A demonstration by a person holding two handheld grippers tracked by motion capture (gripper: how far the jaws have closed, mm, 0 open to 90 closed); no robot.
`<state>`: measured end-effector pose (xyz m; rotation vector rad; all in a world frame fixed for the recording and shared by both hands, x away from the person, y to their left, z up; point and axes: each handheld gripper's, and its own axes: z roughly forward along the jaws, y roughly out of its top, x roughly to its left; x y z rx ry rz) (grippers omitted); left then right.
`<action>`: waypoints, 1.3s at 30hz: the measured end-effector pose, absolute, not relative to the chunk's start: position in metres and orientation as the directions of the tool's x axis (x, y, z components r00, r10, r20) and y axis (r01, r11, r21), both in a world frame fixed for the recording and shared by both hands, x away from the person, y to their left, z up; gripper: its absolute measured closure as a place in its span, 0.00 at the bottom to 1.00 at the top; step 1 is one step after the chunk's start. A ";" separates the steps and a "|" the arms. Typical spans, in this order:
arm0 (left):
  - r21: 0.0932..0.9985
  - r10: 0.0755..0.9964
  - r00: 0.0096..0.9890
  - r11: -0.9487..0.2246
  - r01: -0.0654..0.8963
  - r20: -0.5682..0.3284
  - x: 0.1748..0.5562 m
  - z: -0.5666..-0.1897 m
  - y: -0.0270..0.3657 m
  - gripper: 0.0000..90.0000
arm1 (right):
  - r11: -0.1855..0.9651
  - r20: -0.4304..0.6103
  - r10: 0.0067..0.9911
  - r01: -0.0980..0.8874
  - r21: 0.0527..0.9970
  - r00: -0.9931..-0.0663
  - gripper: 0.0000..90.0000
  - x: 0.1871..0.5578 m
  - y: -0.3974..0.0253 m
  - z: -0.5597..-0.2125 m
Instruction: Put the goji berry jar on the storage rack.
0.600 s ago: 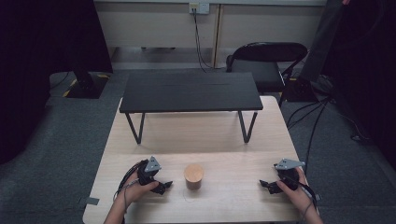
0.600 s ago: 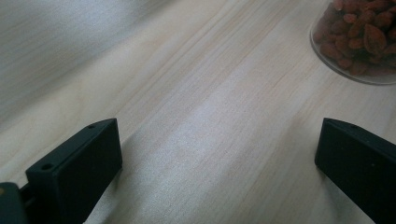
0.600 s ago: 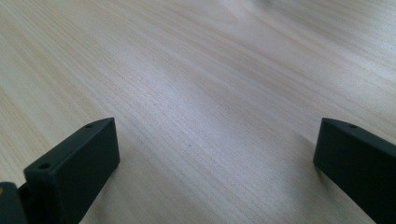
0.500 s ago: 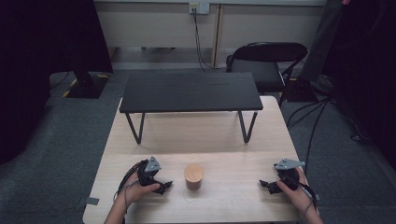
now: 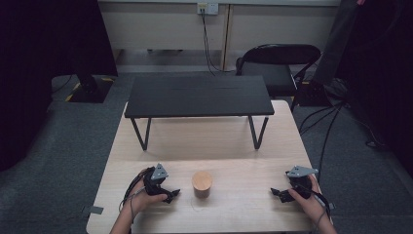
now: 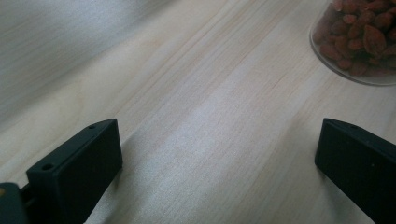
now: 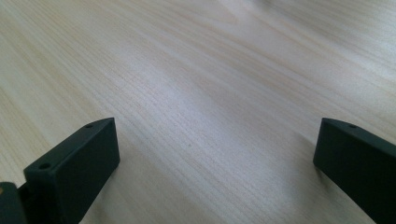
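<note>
Jar [image 5: 201,184] (wooden lid) sits between both gaping tongs.

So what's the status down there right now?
Left hand-held gripper open, empty, beside the jar. Right hand-held gripper open, empty, farther off. Jar upright on the table, wooden lid on. Nothing between.

Bare table [image 5: 243,204] (jar [image 5: 201,184] between 2 grippers).

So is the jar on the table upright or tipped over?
Upright. In the high view the jar stands on its base on the table with its wooden lid on top, beside the left gripper.
</note>
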<state>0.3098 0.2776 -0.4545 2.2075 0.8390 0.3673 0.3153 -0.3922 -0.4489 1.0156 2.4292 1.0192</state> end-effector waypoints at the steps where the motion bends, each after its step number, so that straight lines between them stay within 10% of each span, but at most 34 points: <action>1: 0.722 0.665 0.747 -0.520 0.457 0.007 0.310 -0.454 0.277 0.00 | 0.494 -0.016 0.716 0.490 0.718 -0.698 0.00 0.315 -0.392 -0.449; 39: 0.760 0.462 0.882 -0.542 0.360 -0.088 0.328 -0.444 0.234 0.01 | 0.494 -0.016 0.716 0.491 0.718 -0.697 0.00 0.315 -0.392 -0.449</action>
